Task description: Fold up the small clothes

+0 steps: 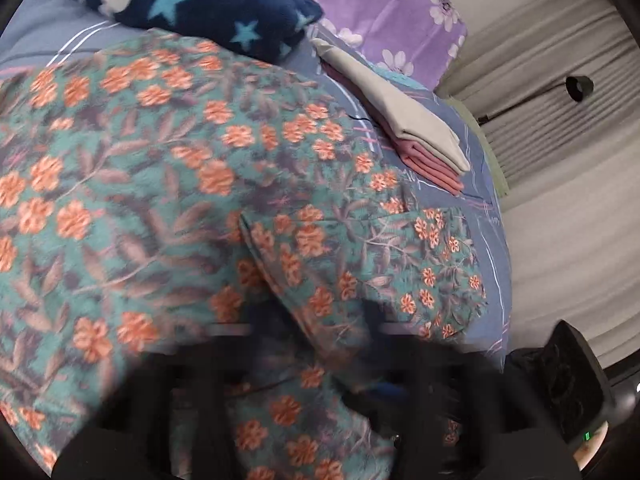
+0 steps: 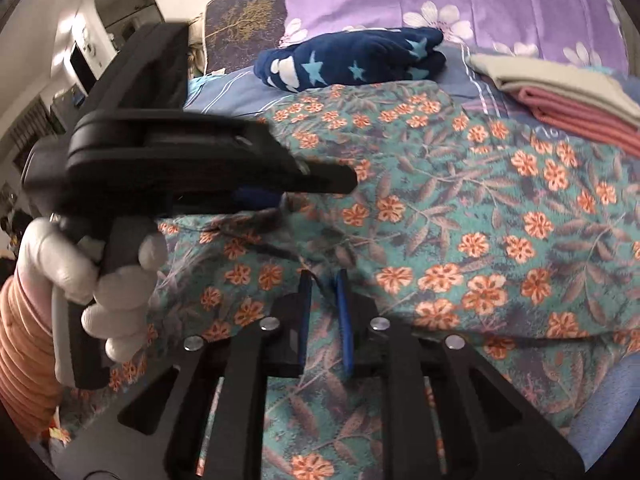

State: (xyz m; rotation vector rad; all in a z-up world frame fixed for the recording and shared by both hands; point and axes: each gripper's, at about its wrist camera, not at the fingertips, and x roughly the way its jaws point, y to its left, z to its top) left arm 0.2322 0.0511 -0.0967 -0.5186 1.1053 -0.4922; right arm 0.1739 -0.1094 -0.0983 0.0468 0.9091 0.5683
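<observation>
A teal garment with orange flowers [image 1: 168, 184] [image 2: 460, 208] lies spread over the bed. My left gripper [image 1: 328, 344] is blurred at the bottom of its own view, where a raised fold of the garment runs down into its fingers. In the right wrist view the left gripper [image 2: 344, 180] comes in from the left with its black fingers together, held by a white-gloved hand [image 2: 100, 272]. My right gripper [image 2: 322, 280] hovers low over the garment's near part. Its blue pads [image 2: 305, 316] stand slightly apart, with only flat cloth showing between them.
A folded grey and pink stack [image 1: 424, 136] [image 2: 560, 88] lies at the bed's far right. A navy star-print fleece [image 1: 192, 4] [image 2: 352, 60] sits behind the garment, before a purple flowered pillow [image 1: 400, 8] [image 2: 480, 0]. The bed's edge and the floor [image 1: 568, 240] are on the right.
</observation>
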